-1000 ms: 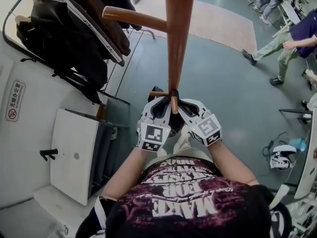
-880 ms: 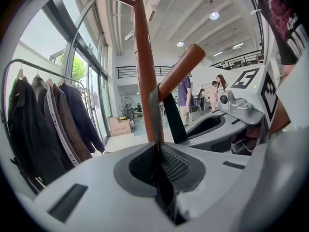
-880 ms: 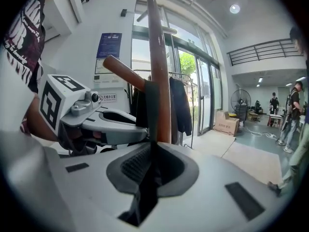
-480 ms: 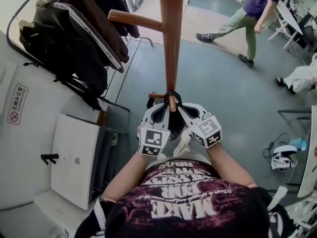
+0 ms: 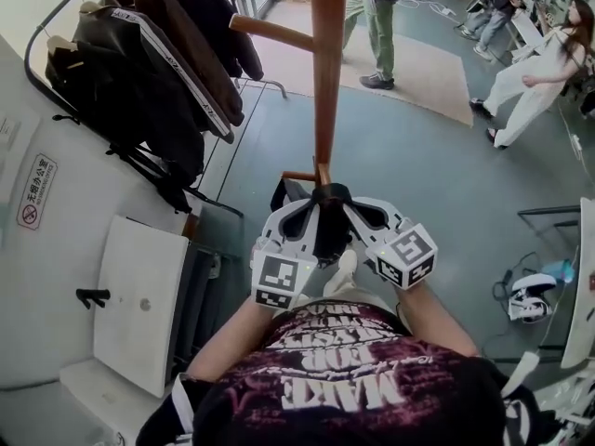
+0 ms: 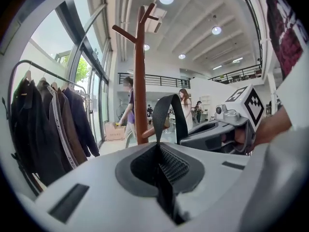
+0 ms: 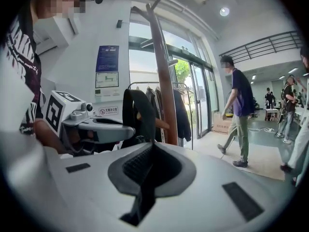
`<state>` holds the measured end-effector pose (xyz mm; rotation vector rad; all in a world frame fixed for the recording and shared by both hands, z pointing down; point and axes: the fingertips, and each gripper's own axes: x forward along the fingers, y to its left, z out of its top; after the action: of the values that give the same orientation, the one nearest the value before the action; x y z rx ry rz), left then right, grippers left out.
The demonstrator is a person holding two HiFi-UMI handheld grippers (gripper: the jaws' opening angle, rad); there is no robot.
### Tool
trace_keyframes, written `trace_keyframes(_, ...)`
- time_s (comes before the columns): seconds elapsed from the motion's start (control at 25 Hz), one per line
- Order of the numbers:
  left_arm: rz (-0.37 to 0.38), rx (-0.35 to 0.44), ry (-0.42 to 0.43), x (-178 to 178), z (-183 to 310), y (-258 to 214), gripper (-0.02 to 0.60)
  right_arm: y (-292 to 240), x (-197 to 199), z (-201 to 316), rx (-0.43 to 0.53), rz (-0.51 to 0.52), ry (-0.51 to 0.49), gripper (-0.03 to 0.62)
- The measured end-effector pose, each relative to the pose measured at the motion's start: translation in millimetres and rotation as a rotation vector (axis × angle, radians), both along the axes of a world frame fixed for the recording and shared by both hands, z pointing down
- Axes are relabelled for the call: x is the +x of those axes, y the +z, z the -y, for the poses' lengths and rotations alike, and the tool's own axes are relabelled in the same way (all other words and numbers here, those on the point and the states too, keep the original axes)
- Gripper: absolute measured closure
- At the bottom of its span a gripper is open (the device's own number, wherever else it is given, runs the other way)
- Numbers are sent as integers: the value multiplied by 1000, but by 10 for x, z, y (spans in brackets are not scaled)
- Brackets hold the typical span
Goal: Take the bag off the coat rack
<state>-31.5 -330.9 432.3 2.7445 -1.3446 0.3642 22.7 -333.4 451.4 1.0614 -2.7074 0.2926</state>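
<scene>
A brown wooden coat rack (image 5: 325, 82) stands straight ahead of me, also in the left gripper view (image 6: 140, 81) and the right gripper view (image 7: 164, 81). A black bag (image 5: 321, 235) hangs low on it, its strap (image 6: 170, 111) looped over a short lower peg (image 5: 299, 176). My left gripper (image 5: 302, 216) is shut on the strap from the left, the webbing rising out of its closed jaws (image 6: 158, 151). My right gripper (image 5: 358, 214) is shut on the strap (image 7: 140, 115) from the right (image 7: 150, 151). The two grippers face each other, close together.
A clothes rail with dark coats (image 5: 149, 72) stands at the left, above a white cabinet (image 5: 139, 295). People (image 5: 376, 26) walk at the back near a tan rug (image 5: 418, 54); another (image 5: 530, 72) is at the right. Cables and a device (image 5: 530, 295) lie on the right floor.
Both grippers have drawn slightly toward me and lower in the head view, their marker cubes further apart. A person in purple has walked across the back from right to left.
</scene>
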Motion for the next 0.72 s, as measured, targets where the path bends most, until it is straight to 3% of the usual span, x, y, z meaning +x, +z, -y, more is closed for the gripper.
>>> trace_keyframes(0.72, -4, 126, 70, -223, -635, -797, 572, -787, -223, -649, 139, 42, 1, 585)
